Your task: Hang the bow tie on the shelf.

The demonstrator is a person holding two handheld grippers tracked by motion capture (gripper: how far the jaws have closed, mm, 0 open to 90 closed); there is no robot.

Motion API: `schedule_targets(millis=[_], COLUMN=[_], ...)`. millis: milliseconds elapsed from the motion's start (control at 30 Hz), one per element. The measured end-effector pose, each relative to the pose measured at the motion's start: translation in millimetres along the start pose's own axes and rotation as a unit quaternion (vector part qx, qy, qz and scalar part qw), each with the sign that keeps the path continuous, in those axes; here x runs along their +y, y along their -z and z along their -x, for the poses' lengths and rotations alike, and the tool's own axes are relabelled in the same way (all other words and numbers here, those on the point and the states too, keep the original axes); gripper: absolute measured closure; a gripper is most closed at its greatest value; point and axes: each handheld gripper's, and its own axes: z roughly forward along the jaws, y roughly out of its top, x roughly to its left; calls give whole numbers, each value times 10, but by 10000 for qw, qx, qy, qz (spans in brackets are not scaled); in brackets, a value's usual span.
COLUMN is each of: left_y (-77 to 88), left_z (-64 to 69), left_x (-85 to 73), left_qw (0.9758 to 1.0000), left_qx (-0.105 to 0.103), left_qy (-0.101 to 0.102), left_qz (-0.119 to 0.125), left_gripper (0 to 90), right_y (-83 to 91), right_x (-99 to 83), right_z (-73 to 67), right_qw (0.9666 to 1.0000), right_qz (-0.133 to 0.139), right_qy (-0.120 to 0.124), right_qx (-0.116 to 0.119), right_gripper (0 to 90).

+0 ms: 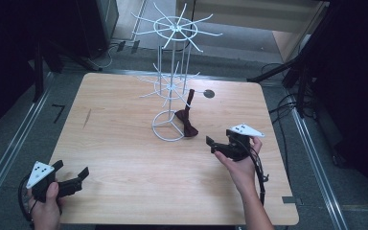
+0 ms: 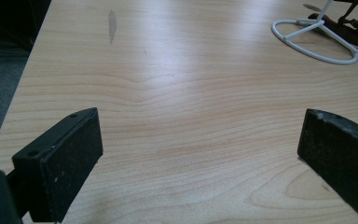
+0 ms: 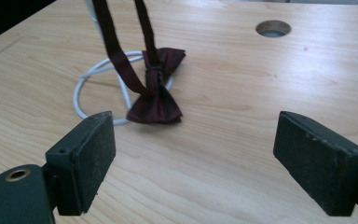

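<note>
A dark red bow tie (image 1: pixel 187 123) (image 3: pixel 156 95) hangs by its strap from a low arm of the white wire rack (image 1: pixel 171 86); its bow rests on the table against the rack's ring base (image 3: pixel 86 81) (image 2: pixel 314 39). My right gripper (image 1: pixel 212 144) (image 3: pixel 193 163) is open a short way to the right of the bow, jaws pointing at it with nothing between them. Near the table's front left corner my left gripper (image 1: pixel 72 173) (image 2: pixel 200 163) is held open over bare wood.
The wooden table (image 1: pixel 124 158) has a round cable hole (image 1: pixel 209 94) (image 3: pixel 273 28) behind the rack and a dark smudge (image 2: pixel 112 23) at the left. Dark stands and cables ring the table on the grey floor.
</note>
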Motion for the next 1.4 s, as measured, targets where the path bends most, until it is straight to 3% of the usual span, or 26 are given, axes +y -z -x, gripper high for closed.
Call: schedule_targets(millis=[367,800,1400], left_y=[-3,-1,0], left_z=[-6,1,2], left_x=[2,2,2], left_qw=[10000,10000,10000], left_qx=[-8,21,33], left_qy=[15,-4,-5], left_qz=[8,2,1], left_gripper=[4,4,4], right_y=[206,455,828], right_x=[-247,-527,-910], right_z=[245,483,815], right_qw=[9995,9985,9955], right_qz=[-33,-87,-129], right_qy=[-168,-357,-600], right_qx=[-269,-397,-726], right_gripper=[135,135,132])
